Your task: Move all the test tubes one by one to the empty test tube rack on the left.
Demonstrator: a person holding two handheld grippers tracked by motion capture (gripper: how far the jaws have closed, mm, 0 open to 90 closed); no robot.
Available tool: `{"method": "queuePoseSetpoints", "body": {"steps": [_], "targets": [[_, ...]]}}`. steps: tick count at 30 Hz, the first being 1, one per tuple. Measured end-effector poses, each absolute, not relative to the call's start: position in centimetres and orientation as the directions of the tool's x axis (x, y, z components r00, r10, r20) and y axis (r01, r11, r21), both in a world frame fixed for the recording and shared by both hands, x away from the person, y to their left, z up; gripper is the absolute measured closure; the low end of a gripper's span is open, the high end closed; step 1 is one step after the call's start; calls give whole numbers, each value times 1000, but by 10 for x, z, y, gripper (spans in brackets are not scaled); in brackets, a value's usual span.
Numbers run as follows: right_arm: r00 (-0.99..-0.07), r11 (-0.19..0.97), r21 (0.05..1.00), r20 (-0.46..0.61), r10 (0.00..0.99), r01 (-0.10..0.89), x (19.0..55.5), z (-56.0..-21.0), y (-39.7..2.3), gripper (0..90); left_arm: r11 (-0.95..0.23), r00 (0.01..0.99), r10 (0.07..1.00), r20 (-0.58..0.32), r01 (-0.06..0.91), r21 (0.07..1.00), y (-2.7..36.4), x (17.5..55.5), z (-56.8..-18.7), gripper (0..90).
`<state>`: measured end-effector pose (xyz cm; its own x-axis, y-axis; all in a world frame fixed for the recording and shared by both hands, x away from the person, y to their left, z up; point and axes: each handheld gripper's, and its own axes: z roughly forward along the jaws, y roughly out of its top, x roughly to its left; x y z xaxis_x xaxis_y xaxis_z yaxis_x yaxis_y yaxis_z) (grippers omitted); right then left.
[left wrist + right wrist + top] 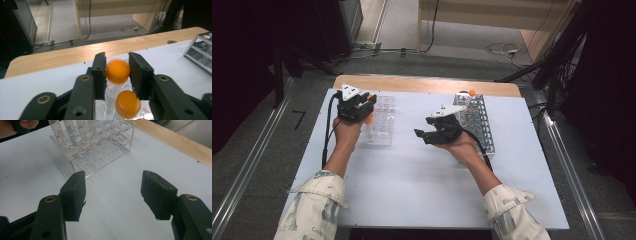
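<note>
Our left claw point(117, 72) pinches an upright tube point(117, 71) by its cap, directly above the clear rack point(379, 122); our right claw point(113, 195) hangs spread nearby.

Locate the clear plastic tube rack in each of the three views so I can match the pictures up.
High view: the clear rack sits left of centre on the white table, beside the left gripper.
Left gripper view: its top shows at the bottom centre, under the jaws.
Right gripper view: upper centre, beyond the open jaws.
Shared landmark: the wooden table edge behind the rack.
</note>
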<state>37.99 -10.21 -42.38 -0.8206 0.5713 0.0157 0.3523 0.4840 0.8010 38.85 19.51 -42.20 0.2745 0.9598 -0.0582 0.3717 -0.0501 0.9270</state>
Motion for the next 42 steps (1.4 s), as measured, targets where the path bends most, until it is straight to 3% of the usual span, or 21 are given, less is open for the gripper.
{"method": "queuePoseSetpoints", "body": {"steps": [7,15,28,42], "targets": [[-806,460,818,9,592,346,381,-421,-108,354,-33,284,956,-76,361,932,195,387,-420,574],[-754,386,861,-4,657,332,387,-410,-130,309,-16,293,952,-91,345,939,192,380,-413,370],[-584,290,878,-14,812,382,409,-407,-182,200,-28,348,934,-82,298,954,184,365,-403,365],[-445,220,857,13,895,467,435,-419,-217,194,-28,373,924,-85,287,957,180,358,-402,365]]}}
